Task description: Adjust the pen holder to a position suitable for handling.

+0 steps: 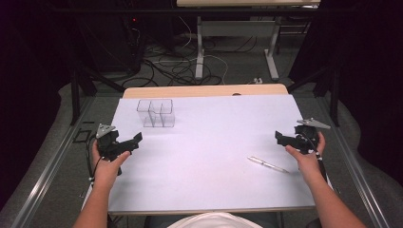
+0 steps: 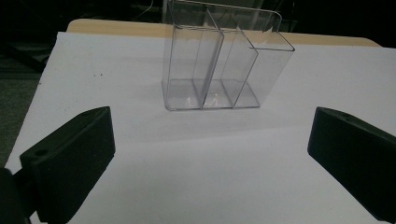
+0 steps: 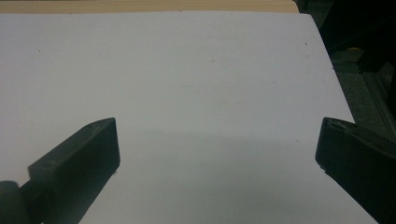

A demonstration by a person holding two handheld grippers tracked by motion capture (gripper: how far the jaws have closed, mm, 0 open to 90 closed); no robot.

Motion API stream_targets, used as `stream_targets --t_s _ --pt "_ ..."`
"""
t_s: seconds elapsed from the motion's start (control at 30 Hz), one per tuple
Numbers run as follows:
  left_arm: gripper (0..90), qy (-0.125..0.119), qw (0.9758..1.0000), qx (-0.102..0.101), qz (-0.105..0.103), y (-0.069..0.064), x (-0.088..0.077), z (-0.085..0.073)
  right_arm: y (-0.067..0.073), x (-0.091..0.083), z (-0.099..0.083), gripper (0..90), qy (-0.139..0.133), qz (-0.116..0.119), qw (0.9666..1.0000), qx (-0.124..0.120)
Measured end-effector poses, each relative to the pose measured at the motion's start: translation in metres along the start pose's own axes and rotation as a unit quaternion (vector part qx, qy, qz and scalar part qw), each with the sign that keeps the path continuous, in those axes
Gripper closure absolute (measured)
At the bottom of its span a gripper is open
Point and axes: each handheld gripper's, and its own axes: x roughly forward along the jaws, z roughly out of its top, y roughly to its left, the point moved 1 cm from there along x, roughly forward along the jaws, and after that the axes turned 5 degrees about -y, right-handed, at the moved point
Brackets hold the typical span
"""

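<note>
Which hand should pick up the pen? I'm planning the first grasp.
Probably the right. The pen lies just inward of the right gripper, whose fingers stand open and empty. The left gripper, also open, faces the clear organizer across the table.

text: none legible | labels: none | view: perhaps too dim

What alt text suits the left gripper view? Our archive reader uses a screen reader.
A clear plastic organizer with upright dividers stands on a white table, straight ahead of the left gripper. Its two black jaws stand wide open with nothing between them.
</note>
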Motion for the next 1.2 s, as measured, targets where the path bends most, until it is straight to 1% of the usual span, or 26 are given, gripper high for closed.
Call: stream_targets --t_s 0.2,0.3,0.33,0.4,0.5,0.53,0.57,0.6,0.63,0.7,0.73,0.8,0.83,0.9,0.93,0.97,1.07,1.1,1.13,1.2 --pt "2.4 0.000 1.0000 -0.001 0.002 -0.001 0.001 0.002 -0.002 0.000 -0.003 0.0 0.003 0.000 1.0000 -0.007" --pt "4.6 0.007 0.9999 -0.002 0.014 -0.003 0.001 0.003 -0.003 0.000 -0.002 0.0 0.000 0.004 1.0000 -0.005" --pt "5.0 0.004 0.9998 -0.004 0.017 -0.004 0.001 0.004 -0.003 0.001 -0.002 0.0 0.000 0.005 1.0000 -0.004" --pt "5.8 0.004 0.9998 -0.004 0.019 -0.005 0.000 0.005 -0.003 0.002 -0.003 0.0 0.004 0.004 1.0000 -0.006" --pt "7.5 0.004 0.9998 0.006 0.021 -0.010 0.001 0.010 -0.002 0.001 -0.003 0.0 0.003 0.004 0.9999 -0.009" --pt "8.7 0.007 0.9995 0.013 0.028 -0.013 0.001 0.013 -0.002 0.000 -0.003 0.0 0.002 0.003 0.9999 -0.011" --pt "10.6 0.007 0.9995 0.013 0.028 -0.013 0.001 0.013 -0.001 -0.001 -0.003 0.0 0.000 0.003 0.9999 -0.011" --pt "12.9 0.007 0.9994 0.012 0.032 -0.015 0.002 0.016 -0.001 -0.001 -0.003 0.0 -0.002 0.002 0.9999 -0.012" --pt "14.5 0.009 0.9993 0.010 0.036 -0.016 0.003 0.018 -0.001 -0.002 -0.003 0.0 -0.004 0.002 0.9999 -0.014" --pt "14.9 0.012 0.9992 0.002 0.038 -0.016 0.006 0.026 0.000 -0.002 -0.003 0.0 -0.004 0.002 0.9999 -0.013" --pt "15.0 0.012 0.9992 0.002 0.038 -0.016 0.006 0.026 0.001 -0.002 -0.004 0.0 -0.002 0.002 0.9999 -0.012" --pt "15.0 0.013 0.9992 -0.005 0.036 -0.016 0.008 0.034 0.001 -0.002 -0.004 0.0 -0.002 0.000 0.9999 -0.014" --pt "15.1 0.013 0.9992 -0.002 0.036 -0.016 0.009 0.039 0.001 -0.001 -0.005 0.0 0.001 0.002 0.9999 -0.017" --pt "15.2 0.015 0.9992 0.002 0.038 -0.016 0.010 0.045 0.002 -0.001 -0.005 0.0 0.002 0.001 0.9999 -0.015" --pt "15.2 0.013 0.9993 0.002 0.035 -0.016 0.012 0.054 0.001 -0.001 -0.005 0.1 0.003 0.001 0.9999 -0.013" --pt "15.8 0.013 0.9993 0.002 0.035 -0.016 0.012 0.054 0.001 -0.001 -0.005 0.1 0.003 0.001 0.9999 -0.013" --pt "16.4 0.010 0.9995 -0.006 0.029 -0.017 0.014 0.067 0.001 -0.001 -0.006 0.8 0.005 0.000 0.9999 -0.012" --pt "16.7 0.005 0.9996 -0.005 0.028 -0.018 0.015 0.076 0.001 -0.001 -0.006 1.0 0.005 -0.001 0.9999 -0.012" --pt "17.2 0.005 0.9996 -0.005 0.028 -0.018 0.015 0.076 0.001 -0.001 -0.006 1.0 0.005 -0.001 0.9999 -0.012" --pt "17.3 0.001 0.9997 -0.003 0.026 -0.019 0.017 0.084 0.001 -0.001 -0.006 1.0 0.005 -0.002 0.9999 -0.012"
